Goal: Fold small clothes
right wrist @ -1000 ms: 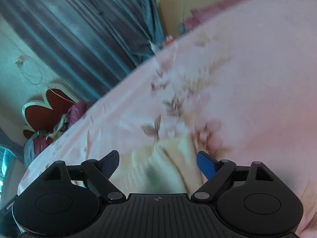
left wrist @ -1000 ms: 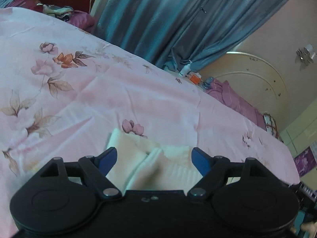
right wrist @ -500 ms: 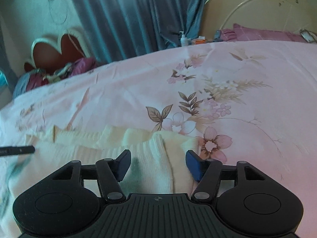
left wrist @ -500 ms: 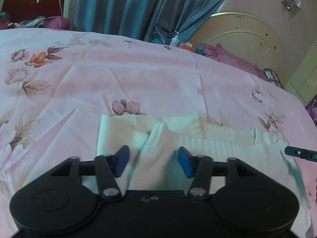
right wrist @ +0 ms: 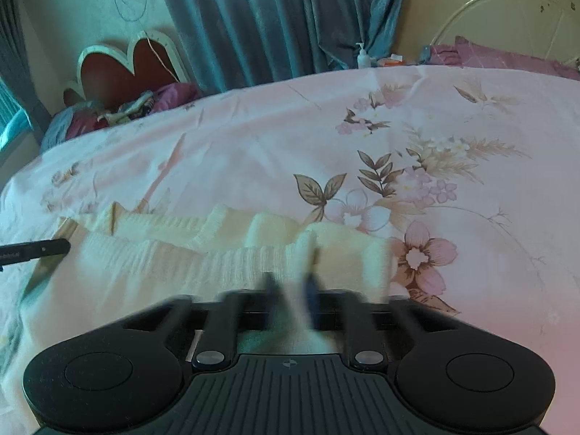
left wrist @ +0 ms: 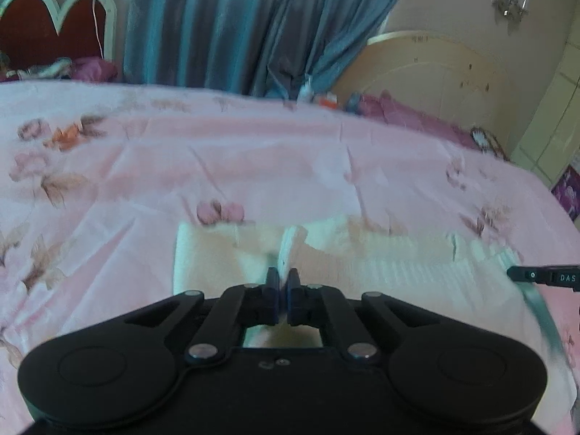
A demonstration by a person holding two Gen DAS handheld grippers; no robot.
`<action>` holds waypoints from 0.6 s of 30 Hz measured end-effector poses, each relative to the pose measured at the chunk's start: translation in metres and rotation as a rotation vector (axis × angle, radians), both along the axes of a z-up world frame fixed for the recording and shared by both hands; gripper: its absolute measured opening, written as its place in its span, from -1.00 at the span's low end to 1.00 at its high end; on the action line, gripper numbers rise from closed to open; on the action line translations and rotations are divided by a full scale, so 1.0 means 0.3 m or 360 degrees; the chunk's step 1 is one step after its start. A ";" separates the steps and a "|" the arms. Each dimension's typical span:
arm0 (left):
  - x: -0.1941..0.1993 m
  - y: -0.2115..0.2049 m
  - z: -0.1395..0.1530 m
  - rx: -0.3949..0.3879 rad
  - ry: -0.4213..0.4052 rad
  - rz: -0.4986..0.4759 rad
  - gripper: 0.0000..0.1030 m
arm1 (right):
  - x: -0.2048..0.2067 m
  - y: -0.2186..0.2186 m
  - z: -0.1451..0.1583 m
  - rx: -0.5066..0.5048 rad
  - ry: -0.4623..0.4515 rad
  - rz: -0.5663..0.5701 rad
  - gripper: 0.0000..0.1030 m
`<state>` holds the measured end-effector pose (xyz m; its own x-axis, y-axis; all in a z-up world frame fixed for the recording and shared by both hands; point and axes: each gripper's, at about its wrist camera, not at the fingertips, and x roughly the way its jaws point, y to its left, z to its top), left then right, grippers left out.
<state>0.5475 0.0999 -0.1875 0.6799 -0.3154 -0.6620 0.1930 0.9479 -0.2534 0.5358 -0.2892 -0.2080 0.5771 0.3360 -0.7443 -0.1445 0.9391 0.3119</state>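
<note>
A small cream ribbed knit garment (left wrist: 398, 264) lies flat on the pink floral bedsheet (left wrist: 253, 166). My left gripper (left wrist: 282, 282) is shut on a raised fold of the garment at its left end. In the right wrist view the same garment (right wrist: 163, 261) spreads leftward. My right gripper (right wrist: 291, 286) is nearly shut on a raised fold at the garment's right end; its fingers are blurred by motion. Each gripper's tip shows at the edge of the other's view: the right one (left wrist: 543, 276) and the left one (right wrist: 34, 250).
The bedsheet (right wrist: 398, 127) covers the whole bed. Blue curtains (left wrist: 253, 25) hang behind. A cream headboard (left wrist: 435, 72) with purple pillows (left wrist: 417, 123) is at the far right, a red heart-shaped headboard (right wrist: 123, 69) with piled clothes at the far left.
Both grippers were open over the garment's ends a second ago. They have lowered and closed, each pinching a fold of the cream fabric.
</note>
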 end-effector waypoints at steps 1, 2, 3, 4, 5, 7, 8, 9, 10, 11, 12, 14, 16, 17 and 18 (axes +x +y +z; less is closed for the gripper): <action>-0.005 0.004 0.014 -0.0013 -0.0041 0.0019 -0.94 | -0.006 -0.001 0.018 -0.0010 -0.0049 -0.0026 -0.97; -0.007 0.007 0.026 -0.0026 -0.0078 0.0039 -0.94 | -0.008 -0.001 0.033 -0.0026 -0.0087 -0.0043 -0.97; -0.008 0.010 0.035 -0.0033 -0.0108 0.0059 -0.94 | -0.008 0.001 0.045 -0.0036 -0.0122 -0.0059 -0.97; -0.005 0.010 0.041 -0.0034 -0.0137 0.0080 -0.94 | -0.007 0.003 0.054 -0.0051 -0.0156 -0.0082 -0.97; 0.000 0.010 0.043 -0.0033 -0.0159 0.0103 -0.94 | -0.005 0.008 0.057 -0.0064 -0.0177 -0.0102 -0.98; 0.017 0.009 0.030 -0.0044 -0.0160 0.0142 -0.94 | 0.004 0.010 0.058 -0.0073 -0.0209 -0.0156 -0.98; 0.027 0.007 0.018 -0.0042 -0.0139 0.0149 -0.94 | 0.013 0.014 0.048 -0.0077 -0.0197 -0.0173 -0.98; 0.035 0.002 -0.002 -0.0032 -0.0105 0.0149 -0.94 | 0.022 0.021 0.031 -0.0090 -0.0167 -0.0178 -0.98; 0.040 -0.006 -0.024 -0.0007 -0.0071 0.0135 -0.94 | 0.028 0.026 0.010 -0.0116 -0.0133 -0.0175 -0.98; 0.039 -0.012 -0.045 0.0028 -0.0051 0.0120 -0.94 | 0.030 0.032 -0.016 -0.0150 -0.0096 -0.0175 -0.98; 0.034 -0.012 -0.060 0.0044 -0.0046 0.0117 -0.94 | 0.032 0.033 -0.037 -0.0174 -0.0074 -0.0182 -0.98; 0.029 -0.006 -0.072 0.0039 -0.0048 0.0124 -0.92 | 0.025 0.023 -0.056 -0.0191 -0.0084 -0.0201 -0.98; 0.030 -0.006 -0.068 0.0060 -0.0041 0.0130 -0.82 | 0.025 0.027 -0.055 -0.0211 -0.0092 -0.0223 -0.97; 0.025 -0.006 -0.065 0.0070 -0.0045 0.0132 -0.71 | 0.021 0.026 -0.047 -0.0214 -0.0093 -0.0238 -0.97; 0.019 -0.004 -0.056 0.0077 -0.0052 0.0136 -0.53 | 0.014 0.025 -0.033 -0.0211 -0.0100 -0.0258 -0.97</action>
